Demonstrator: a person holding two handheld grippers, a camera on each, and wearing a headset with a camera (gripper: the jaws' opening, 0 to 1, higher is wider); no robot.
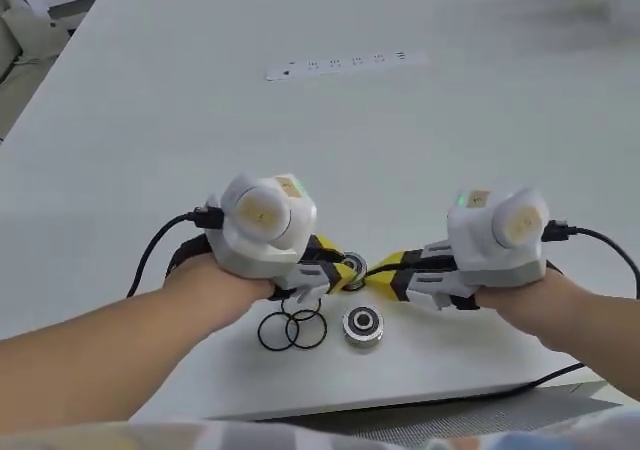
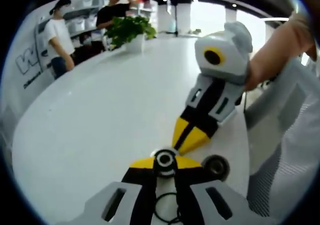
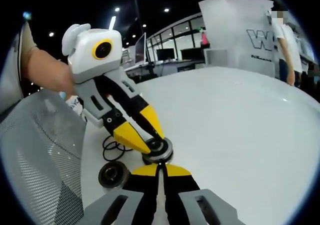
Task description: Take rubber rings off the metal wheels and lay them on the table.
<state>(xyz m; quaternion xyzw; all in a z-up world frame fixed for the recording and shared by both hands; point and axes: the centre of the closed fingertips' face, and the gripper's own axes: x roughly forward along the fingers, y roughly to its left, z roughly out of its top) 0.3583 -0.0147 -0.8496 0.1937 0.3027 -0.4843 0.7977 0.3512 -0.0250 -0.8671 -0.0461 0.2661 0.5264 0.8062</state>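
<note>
My left gripper (image 1: 342, 270) is shut on a small metal wheel (image 1: 353, 268), held just above the white table (image 1: 200, 120). In the left gripper view the wheel (image 2: 165, 160) sits between the yellow tips. My right gripper (image 1: 381, 270) faces it from the right, jaws shut, tips touching the wheel's rim (image 3: 159, 152); I cannot tell whether a ring is pinched. A second metal wheel (image 1: 362, 325) lies on the table nearer me. Loose black rubber rings (image 1: 292, 328) lie overlapping to its left, under the left gripper.
A white power strip (image 1: 345, 65) lies far back on the table. A potted plant (image 2: 131, 30) stands at the far edge, with people behind it. The table's front edge (image 1: 350, 402) runs just below the rings, with a mesh chair (image 3: 40, 150) beside it.
</note>
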